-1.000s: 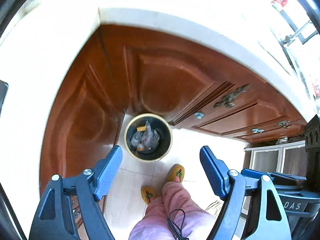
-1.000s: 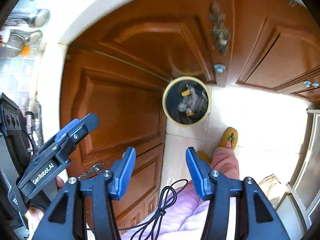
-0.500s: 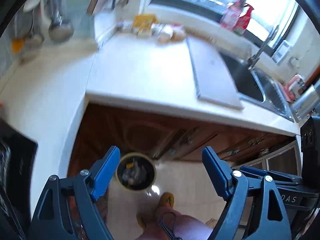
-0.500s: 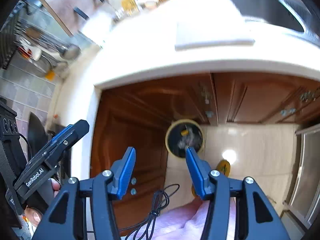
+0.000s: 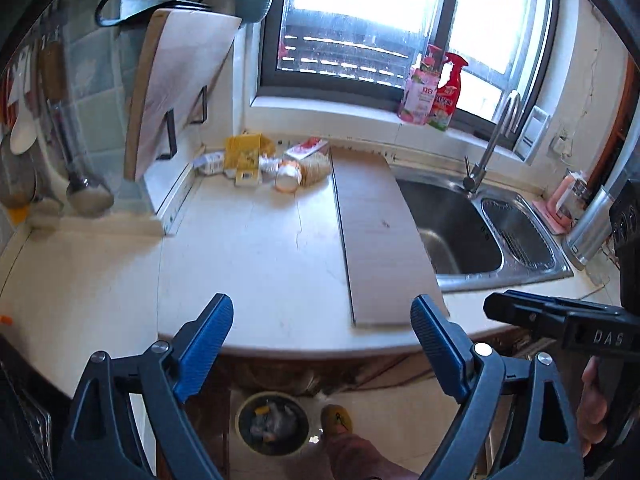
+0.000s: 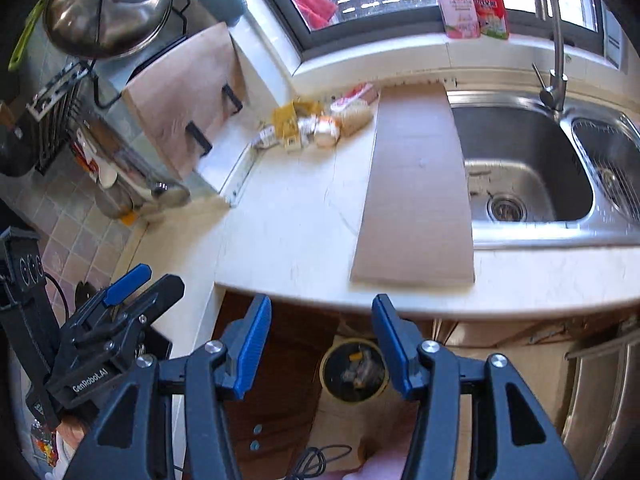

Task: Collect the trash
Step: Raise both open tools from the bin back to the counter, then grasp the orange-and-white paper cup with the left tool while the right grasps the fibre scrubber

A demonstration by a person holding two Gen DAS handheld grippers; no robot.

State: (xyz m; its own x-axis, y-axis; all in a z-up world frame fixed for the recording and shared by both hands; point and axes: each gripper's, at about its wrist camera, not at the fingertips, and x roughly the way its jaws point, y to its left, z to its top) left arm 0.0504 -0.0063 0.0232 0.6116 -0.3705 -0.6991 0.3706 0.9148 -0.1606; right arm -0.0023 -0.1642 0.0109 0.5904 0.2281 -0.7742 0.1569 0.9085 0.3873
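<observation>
Left claw (image 5: 322, 350): jaws wide and just been opening further, nothing between them, hanging over the table (image 5: 248, 264) edge.
Right claw (image 6: 320, 346): jaws part open and empty, aimed down past the table (image 6: 304, 236) lip.
Trash (image 5: 264, 164): a heap of wrappers, a yellow packet and a small tub at the far back of the table, against the wall under the window; same heap (image 6: 316, 126) in the right view, well apart from both claws.
Bin (image 5: 273, 423): on the floor below the table edge, already part full; also seen at (image 6: 354, 368) beside the right claw's blue pad.
Risk, reach: it's a long stretch to the heap; I'd say a claw could clip the board (image 5: 376, 236) lying beside the sink (image 5: 460, 232) and slide it.
Risk, grip: wrappers look light and loose, so a pinch may lift one and scatter the rest.
Risk, drop: the bin mouth is narrow and right by a slipper (image 5: 337, 419); a release from this height could miss.
Writing: "DAS" on the right unit, "GenRobot.AI" on the left one; bottle (image 5: 422, 94) labels too blurred to read.
</observation>
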